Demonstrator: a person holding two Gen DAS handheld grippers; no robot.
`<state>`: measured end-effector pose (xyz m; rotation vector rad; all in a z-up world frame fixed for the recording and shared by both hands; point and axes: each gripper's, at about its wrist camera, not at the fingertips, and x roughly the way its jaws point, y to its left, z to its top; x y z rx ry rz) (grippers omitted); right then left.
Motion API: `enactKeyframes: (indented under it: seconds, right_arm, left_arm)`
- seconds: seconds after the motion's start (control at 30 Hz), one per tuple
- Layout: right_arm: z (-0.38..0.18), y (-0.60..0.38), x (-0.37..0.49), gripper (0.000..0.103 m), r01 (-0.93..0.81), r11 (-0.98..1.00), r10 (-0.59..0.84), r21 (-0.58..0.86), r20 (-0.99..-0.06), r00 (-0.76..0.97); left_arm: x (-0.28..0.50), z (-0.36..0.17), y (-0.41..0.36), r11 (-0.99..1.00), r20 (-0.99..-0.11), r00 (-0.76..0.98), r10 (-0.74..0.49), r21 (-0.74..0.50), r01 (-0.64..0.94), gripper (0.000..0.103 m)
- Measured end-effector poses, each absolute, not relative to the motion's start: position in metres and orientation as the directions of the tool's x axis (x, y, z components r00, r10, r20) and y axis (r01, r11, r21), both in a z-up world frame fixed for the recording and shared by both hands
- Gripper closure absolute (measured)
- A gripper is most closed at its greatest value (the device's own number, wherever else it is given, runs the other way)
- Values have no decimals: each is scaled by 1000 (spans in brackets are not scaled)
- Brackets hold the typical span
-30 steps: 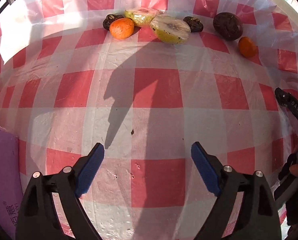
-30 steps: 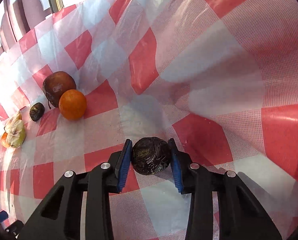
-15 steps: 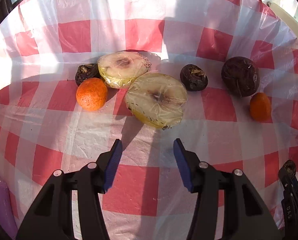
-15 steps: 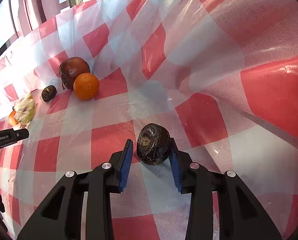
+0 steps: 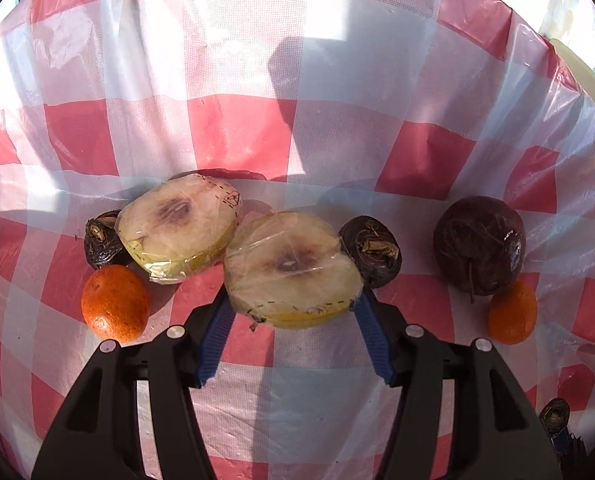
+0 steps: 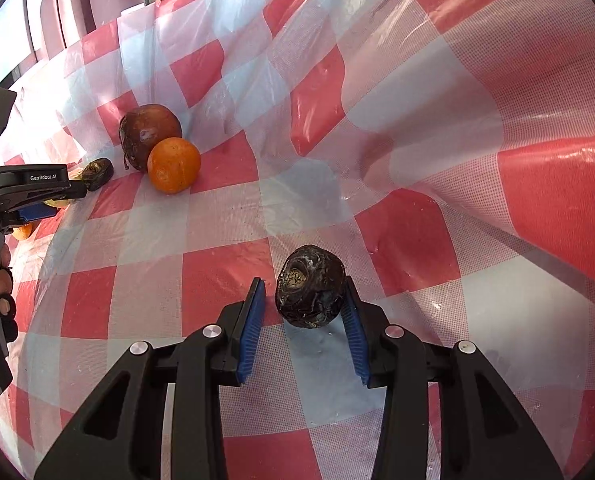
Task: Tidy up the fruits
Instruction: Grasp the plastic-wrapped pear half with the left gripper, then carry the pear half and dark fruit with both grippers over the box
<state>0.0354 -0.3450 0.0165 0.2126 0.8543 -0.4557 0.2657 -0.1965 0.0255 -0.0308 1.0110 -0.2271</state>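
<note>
Left gripper [image 5: 293,320]: jaws spread around wrapped apple half [image 5: 293,270], pads flanking both sides, contact not clear — not clamped yet. Half lies straight ahead, cut face up, long axis across jaws, near tablecloth [image 5: 241,136] back fold. Left arm is nearer one.

Right gripper [image 6: 303,320]: parted; dark fruit [image 6: 310,286] touches right pad, gap at left pad, resting on cloth.

Beyond: second apple half [image 5: 177,232] touching first at far left; water chestnut [image 5: 371,250] just beside right.

A home dining spot: red-checked plastic tablecloth [image 5: 241,136] over a table, sunlit windows [image 6: 13,40] behind.
</note>
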Motion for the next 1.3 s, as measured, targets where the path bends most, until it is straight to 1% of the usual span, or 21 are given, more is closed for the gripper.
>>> enactKeyframes:
  seconds: [0.03,0.13,0.2,0.23,0.27,0.37,0.43,0.5,0.63,0.73,0.87,0.93,1.0,1.17,1.3]
  right_arm:
    - [16,-344,36,59,462,887,-297,0,-767,569]
    - [15,-340,40,49,441,897,-292,-16,-771,566]
    - [15,-341,42,48,438,899,-288,-14,-772,567]
    - [15,-341,42,48,437,899,-287,-13,-771,568]
    - [15,-341,42,48,437,899,-286,-12,-771,569]
    - [15,-341,42,48,440,898,-286,-7,-769,571]
    - [16,-345,38,62,470,882,-306,-4,-765,567]
    - [17,-351,32,70,490,871,-302,25,-761,575]
    - [17,-353,31,70,490,871,-289,46,-759,584]
    - [17,-354,33,70,489,870,-282,57,-757,589]
    - [18,-357,26,71,488,869,-261,84,-760,596]
    - [20,-357,19,71,492,864,-238,110,-771,590]
    - [22,-355,7,71,507,848,-207,154,-786,583]
    - [32,-329,-30,71,497,848,-164,185,-799,578]
    - [37,-290,-51,71,437,884,-122,165,-821,558]
  left_arm:
    - [265,25,-191,974,-831,514,-212,-140,176,37]
    - [270,27,-190,972,-826,522,-211,-124,197,35]
    - [277,28,-196,969,-826,522,-212,-109,221,34]
    - [280,30,-200,966,-826,521,-215,-103,237,38]
    - [279,30,-203,964,-827,521,-212,-89,251,43]
    - [266,33,-216,948,-836,502,-221,-64,311,44]
    - [242,39,-206,938,-831,505,-232,-55,342,44]
    - [220,47,-199,933,-827,501,-256,-76,350,44]
    - [154,60,-175,933,-829,481,-285,-124,339,44]
    - [100,60,-151,932,-855,431,-287,-146,331,44]
    - [10,33,-108,912,-890,350,-291,-148,382,44]
    - [-22,32,-97,900,-898,321,-300,-155,408,44]
    - [-37,31,-92,889,-901,304,-308,-159,429,44]
    - [-41,35,-94,867,-892,307,-333,-161,472,44]
    - [-36,49,-90,845,-872,345,-347,-132,518,44]
